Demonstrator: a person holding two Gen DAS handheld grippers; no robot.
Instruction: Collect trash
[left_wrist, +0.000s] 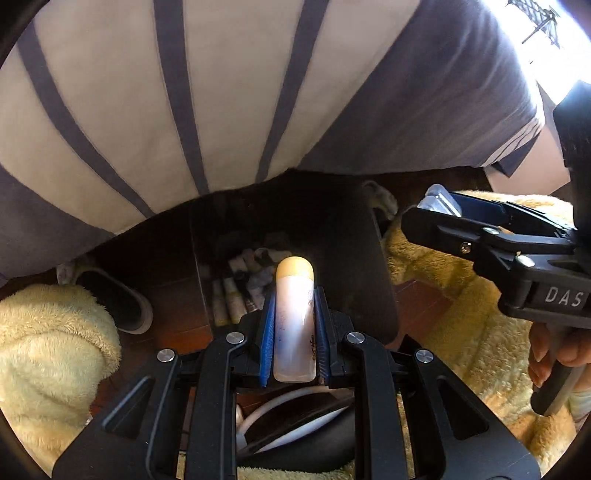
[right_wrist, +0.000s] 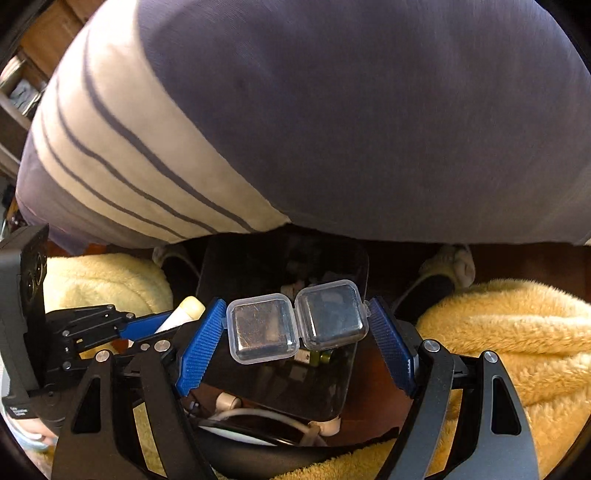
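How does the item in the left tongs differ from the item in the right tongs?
The tube is long, milky white and yellow-capped; the clear plastic case is flat, with two hinged square halves lying open. The left tongs pinch the tube narrowly; the right tongs stand wide, holding the case by its outer edges. Both hang above the dark bin.
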